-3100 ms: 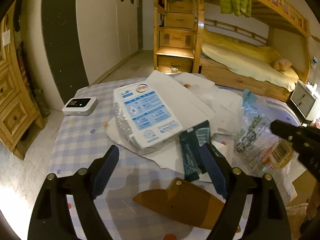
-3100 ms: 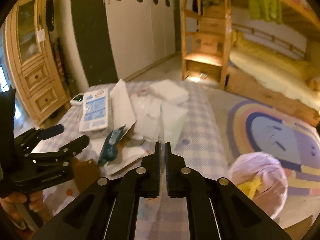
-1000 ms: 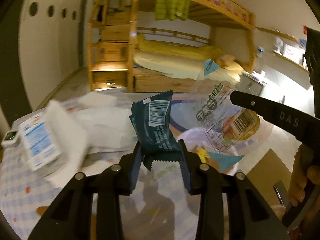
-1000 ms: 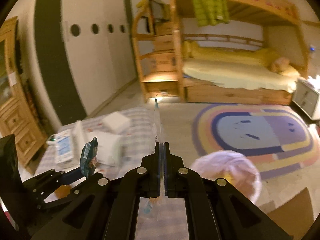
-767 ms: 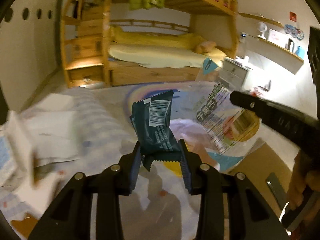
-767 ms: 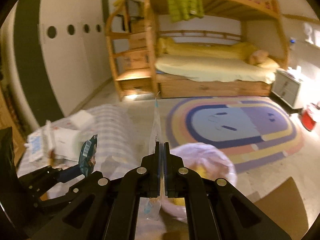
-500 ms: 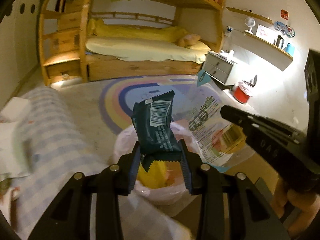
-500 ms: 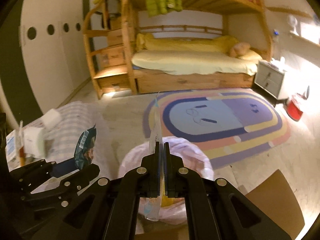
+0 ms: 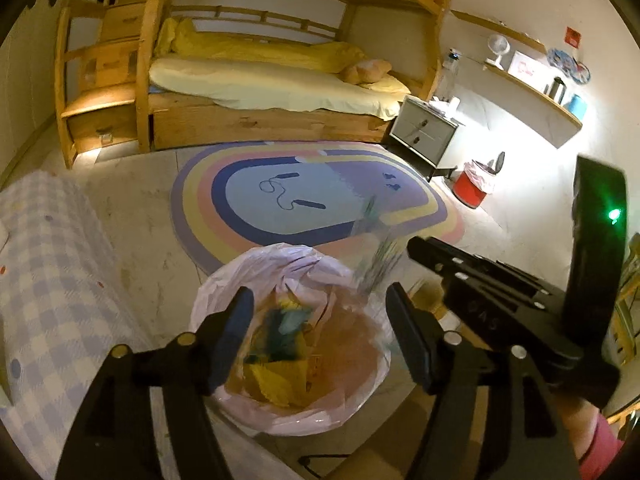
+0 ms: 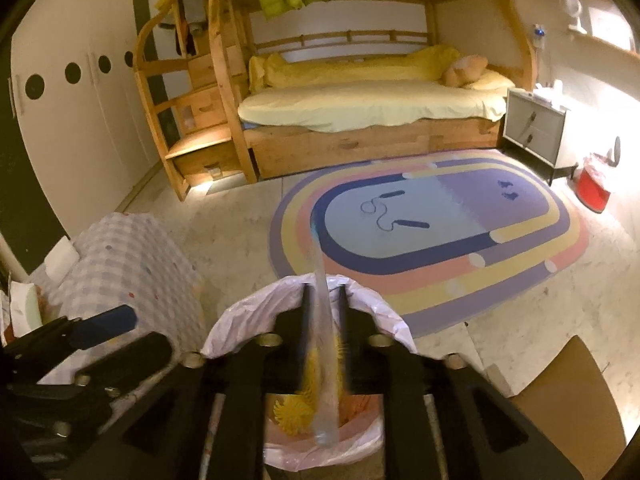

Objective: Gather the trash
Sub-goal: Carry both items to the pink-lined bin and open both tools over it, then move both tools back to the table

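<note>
Both grippers hang over the bin (image 9: 288,268). The left gripper (image 9: 320,328) has just been opening; it stands wide and empty, the dark wrapper (image 9: 280,332) blurred in the bin at its 12 o'clock. The right gripper (image 10: 323,312) has just been opening; the clear bag (image 10: 324,360) hangs loose between its jaws.

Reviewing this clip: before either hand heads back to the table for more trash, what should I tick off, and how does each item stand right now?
1. Left tool open, nothing between its pads: ok; it has just been opening.
2. Dark teal snack wrapper inside the pink-lined trash bin: ok, though blurred.
3. Right tool released: ok, pads apart, just opened.
4. Clear plastic wrapper fully in bin: not ok, it is between the pads, over the opening.
5. Both tools above the bin: ok.
</note>
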`<action>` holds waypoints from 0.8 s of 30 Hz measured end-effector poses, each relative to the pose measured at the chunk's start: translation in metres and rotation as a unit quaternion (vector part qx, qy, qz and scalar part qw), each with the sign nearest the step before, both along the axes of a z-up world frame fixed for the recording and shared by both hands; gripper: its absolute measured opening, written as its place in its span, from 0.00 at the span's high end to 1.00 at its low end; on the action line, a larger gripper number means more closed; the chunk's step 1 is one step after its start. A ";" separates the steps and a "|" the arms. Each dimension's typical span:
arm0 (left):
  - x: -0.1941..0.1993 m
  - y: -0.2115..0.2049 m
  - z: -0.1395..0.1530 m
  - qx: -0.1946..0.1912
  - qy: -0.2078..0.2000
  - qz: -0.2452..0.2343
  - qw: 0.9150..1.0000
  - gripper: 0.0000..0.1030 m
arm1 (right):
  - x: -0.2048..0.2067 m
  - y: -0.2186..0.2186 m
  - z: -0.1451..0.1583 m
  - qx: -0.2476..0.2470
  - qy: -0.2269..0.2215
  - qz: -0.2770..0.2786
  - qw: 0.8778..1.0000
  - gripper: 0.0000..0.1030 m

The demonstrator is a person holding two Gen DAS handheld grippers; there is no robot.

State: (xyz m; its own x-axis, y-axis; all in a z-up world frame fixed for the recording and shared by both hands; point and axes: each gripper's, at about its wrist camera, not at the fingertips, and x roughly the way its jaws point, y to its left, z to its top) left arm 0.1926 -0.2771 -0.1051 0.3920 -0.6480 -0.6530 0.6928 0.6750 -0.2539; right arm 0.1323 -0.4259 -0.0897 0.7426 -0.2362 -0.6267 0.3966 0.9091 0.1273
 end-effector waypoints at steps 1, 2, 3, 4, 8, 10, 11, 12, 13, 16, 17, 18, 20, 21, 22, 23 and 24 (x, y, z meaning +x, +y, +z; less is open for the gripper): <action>0.000 0.003 0.002 0.001 -0.004 0.007 1.000 0.35 | -0.002 0.001 -0.001 0.002 -0.001 0.000 1.000 0.73; 0.000 0.007 0.005 0.000 -0.008 0.013 1.000 0.35 | -0.002 0.002 0.000 0.003 -0.002 0.000 1.000 0.73; -0.001 0.011 0.009 -0.001 -0.012 0.022 1.000 0.35 | -0.005 0.003 0.001 0.005 -0.005 0.001 1.000 0.73; -0.001 0.016 0.013 -0.002 -0.016 0.033 0.999 0.35 | -0.009 0.006 0.003 0.005 -0.006 0.002 1.000 0.73; -0.009 0.050 0.032 -0.010 -0.033 0.083 0.996 0.34 | -0.020 0.014 0.014 0.017 -0.016 0.008 1.000 0.73; -0.015 0.064 0.042 -0.014 -0.044 0.100 0.994 0.34 | -0.029 0.025 0.027 0.016 -0.026 0.015 0.999 0.73; -0.019 0.071 0.047 -0.014 -0.050 0.110 0.993 0.34 | -0.031 0.029 0.032 0.015 -0.030 0.019 0.999 0.73; -0.025 0.081 0.053 -0.018 -0.056 0.119 0.991 0.34 | -0.033 0.035 0.037 0.015 -0.033 0.024 0.999 0.73; -0.030 0.091 0.058 -0.023 -0.061 0.127 0.990 0.34 | -0.037 0.045 0.047 0.015 -0.039 0.035 0.999 0.73; -0.045 0.119 0.068 -0.029 -0.073 0.148 0.986 0.33 | -0.043 0.066 0.065 0.010 -0.051 0.059 0.997 0.73; -0.050 0.126 0.070 -0.027 -0.077 0.155 0.985 0.32 | -0.045 0.077 0.073 0.009 -0.057 0.071 0.996 0.73; -0.058 0.138 0.070 -0.020 -0.085 0.165 0.982 0.31 | -0.048 0.087 0.080 0.010 -0.063 0.084 0.994 0.73; -0.066 0.151 0.070 -0.012 -0.092 0.173 0.981 0.31 | -0.050 0.105 0.089 0.011 -0.069 0.106 0.992 0.73; -0.071 0.160 0.069 -0.006 -0.093 0.179 0.979 0.31 | -0.051 0.117 0.094 0.011 -0.072 0.121 0.990 0.73; -0.074 0.170 0.068 -0.004 -0.092 0.184 0.979 0.31 | -0.050 0.128 0.098 0.011 -0.074 0.136 0.988 0.73; -0.077 0.180 0.067 -0.002 -0.089 0.189 0.978 0.31 | -0.050 0.136 0.100 0.010 -0.075 0.145 0.986 0.73; -0.079 0.192 0.066 0.001 -0.087 0.197 0.977 0.31 | -0.048 0.148 0.102 0.008 -0.076 0.158 0.984 0.73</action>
